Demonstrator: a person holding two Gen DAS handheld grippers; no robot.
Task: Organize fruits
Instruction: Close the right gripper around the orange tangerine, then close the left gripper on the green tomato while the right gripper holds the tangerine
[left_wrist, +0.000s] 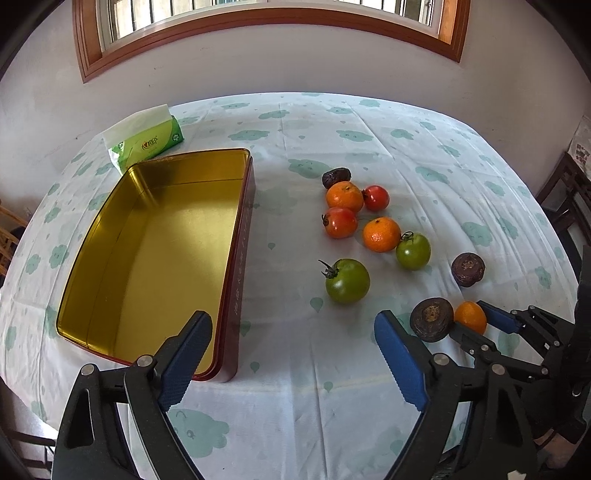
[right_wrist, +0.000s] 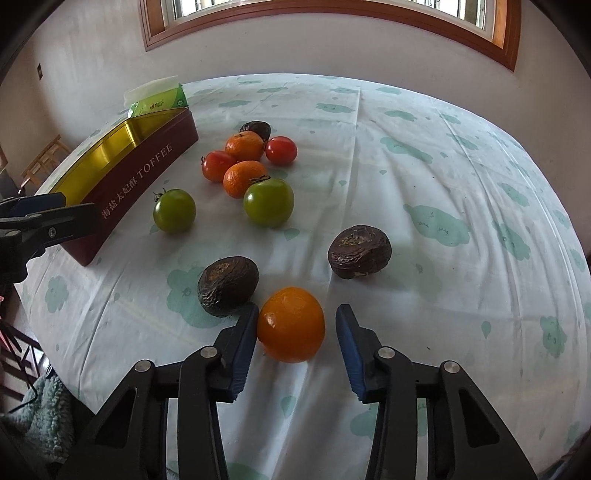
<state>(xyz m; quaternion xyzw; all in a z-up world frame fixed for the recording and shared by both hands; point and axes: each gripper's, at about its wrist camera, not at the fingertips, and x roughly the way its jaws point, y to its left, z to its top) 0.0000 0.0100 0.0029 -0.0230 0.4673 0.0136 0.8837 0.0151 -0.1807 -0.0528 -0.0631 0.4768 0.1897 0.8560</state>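
Observation:
My right gripper (right_wrist: 298, 310) is low over the table with an orange mandarin (right_wrist: 291, 324) between its blue pads. The left pad touches the fruit and a small gap shows at the right pad. A dark wrinkled fruit (right_wrist: 227, 280) lies just left of that gripper, and another (right_wrist: 359, 251) lies farther right. My left gripper (left_wrist: 291, 321) stands open over bare cloth beside the gold-lined tin (left_wrist: 243, 221), with nothing between its fingers. A cluster of green tomatoes (left_wrist: 347, 280), red tomatoes (left_wrist: 340, 222) and mandarins (left_wrist: 381, 234) lies right of the tin, which holds nothing.
A green tissue pack (left_wrist: 147, 142) lies behind the tin. The round table (right_wrist: 461, 155) has a white cloth with a green cloud print. Wooden chairs (right_wrist: 44, 155) stand past its left edge, and a wall with a window is behind.

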